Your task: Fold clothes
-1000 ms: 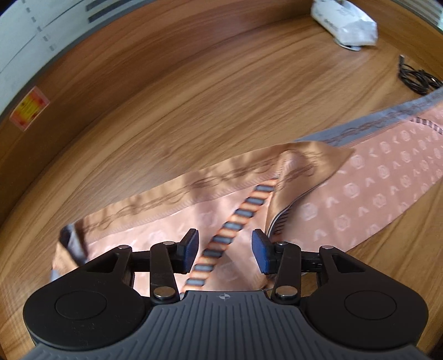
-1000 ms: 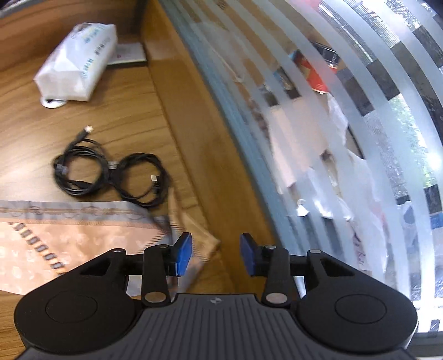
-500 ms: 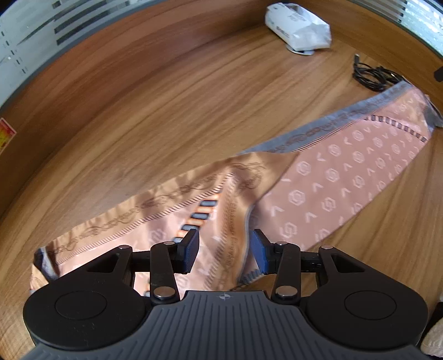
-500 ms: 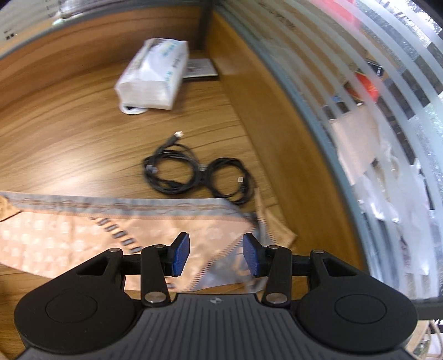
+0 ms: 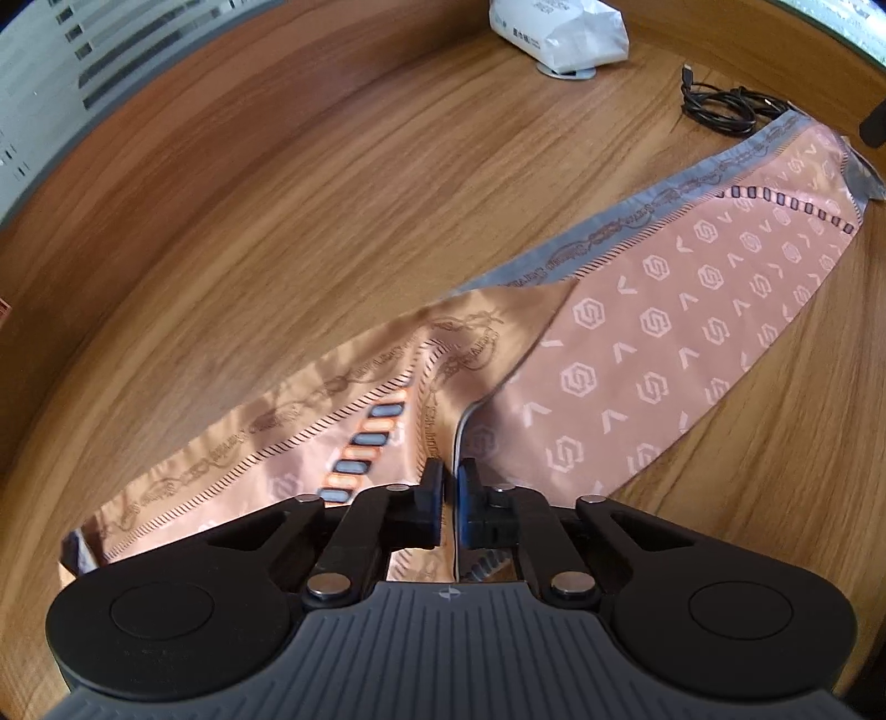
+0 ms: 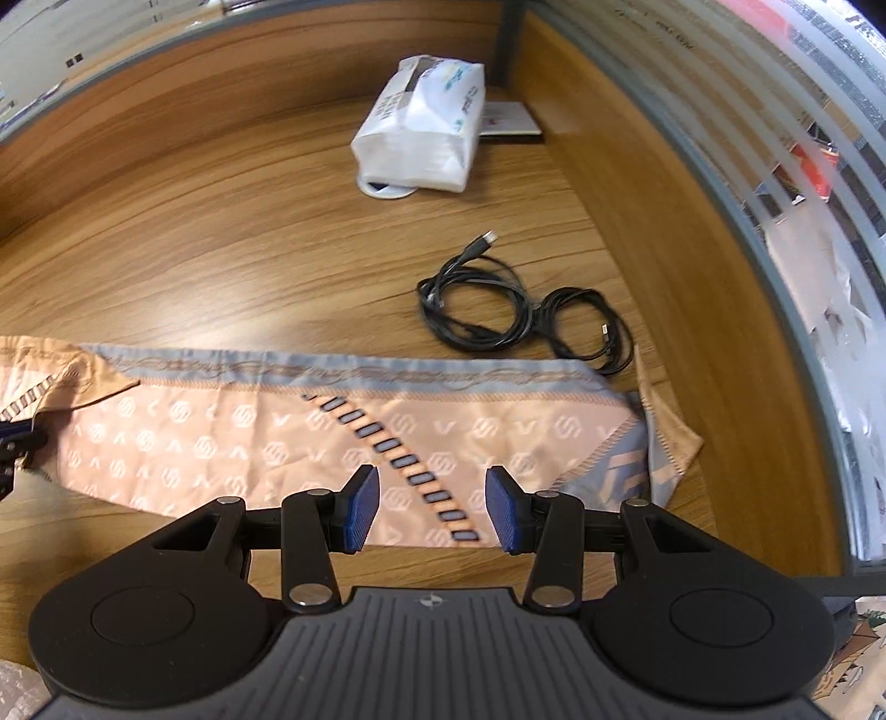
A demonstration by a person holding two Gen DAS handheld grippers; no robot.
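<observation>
A long peach silk scarf (image 5: 653, 343) with a grey chain-pattern border lies folded on the wooden table; it also shows in the right wrist view (image 6: 288, 437). My left gripper (image 5: 449, 487) is shut on a raised fold of the scarf near its middle. My right gripper (image 6: 432, 515) is open and empty, hovering over the scarf's right end beside a row of dark oval marks. The scarf's right corner (image 6: 659, 454) is turned over and bunched.
A white tissue pack (image 6: 421, 133) lies at the back of the table, also in the left wrist view (image 5: 559, 33). A coiled black cable (image 6: 515, 321) lies just beyond the scarf. A striped glass partition (image 6: 786, 183) borders the table on the right.
My left gripper has closed on the scarf fold. My right gripper has swung left from the partition to above the scarf's right end, staying open.
</observation>
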